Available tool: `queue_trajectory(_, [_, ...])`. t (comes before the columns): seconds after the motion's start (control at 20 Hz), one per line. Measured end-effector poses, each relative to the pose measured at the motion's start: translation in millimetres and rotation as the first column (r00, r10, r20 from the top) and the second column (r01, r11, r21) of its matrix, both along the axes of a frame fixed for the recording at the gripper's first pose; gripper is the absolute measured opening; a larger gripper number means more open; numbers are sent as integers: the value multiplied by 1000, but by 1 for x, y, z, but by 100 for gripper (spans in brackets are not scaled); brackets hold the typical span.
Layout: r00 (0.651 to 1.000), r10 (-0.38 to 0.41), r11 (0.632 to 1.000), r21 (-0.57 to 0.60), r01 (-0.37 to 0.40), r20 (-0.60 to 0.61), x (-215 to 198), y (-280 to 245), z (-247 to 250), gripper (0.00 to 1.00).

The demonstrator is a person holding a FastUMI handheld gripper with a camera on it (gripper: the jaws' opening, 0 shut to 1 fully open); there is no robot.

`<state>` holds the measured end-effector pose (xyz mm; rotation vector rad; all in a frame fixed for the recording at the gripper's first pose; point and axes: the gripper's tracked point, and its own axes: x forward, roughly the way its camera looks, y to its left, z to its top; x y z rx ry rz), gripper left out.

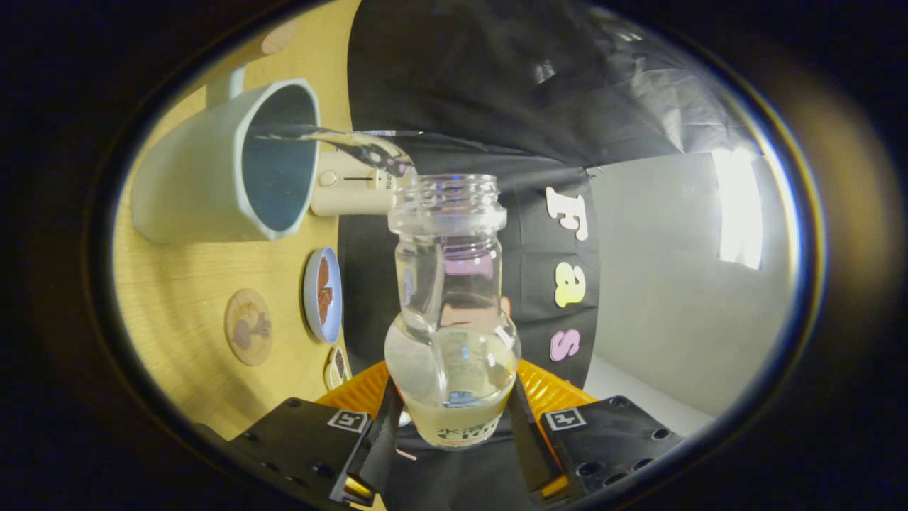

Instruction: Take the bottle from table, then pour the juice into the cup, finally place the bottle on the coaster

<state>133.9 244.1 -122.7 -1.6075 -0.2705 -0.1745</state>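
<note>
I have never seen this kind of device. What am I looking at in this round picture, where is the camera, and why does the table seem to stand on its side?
The camera sits on a hand-held gripper that a person carries; there is no robot arm. It looks forward along the two jaws, which stand closed on the lower body of a clear glass bottle. The person has rolled the gripper sideways to pour, so the wooden table looks turned on its side. A thin stream of liquid runs from the open bottle mouth into a pale cup. A little liquid is left in the bottle. On the table, beside the cup, lie a round coaster with a drawing, a small blue-rimmed dish and a cream-coloured device whose purpose I cannot tell. Behind everything hangs the booth's black cloth wall.
</note>
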Motion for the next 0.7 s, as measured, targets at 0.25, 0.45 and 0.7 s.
queue_trajectory(0.25, [1000, 4, 1000, -8, -4, 13, -1, 3, 4, 75])
queue_trajectory(0.45, [1000, 8, 1000, -11, -8, 23, -2, 2, 8, 75])
queue_trajectory(0.7, [999, 7, 1000, -23, -6, 35, -1, 1, 11, 75])
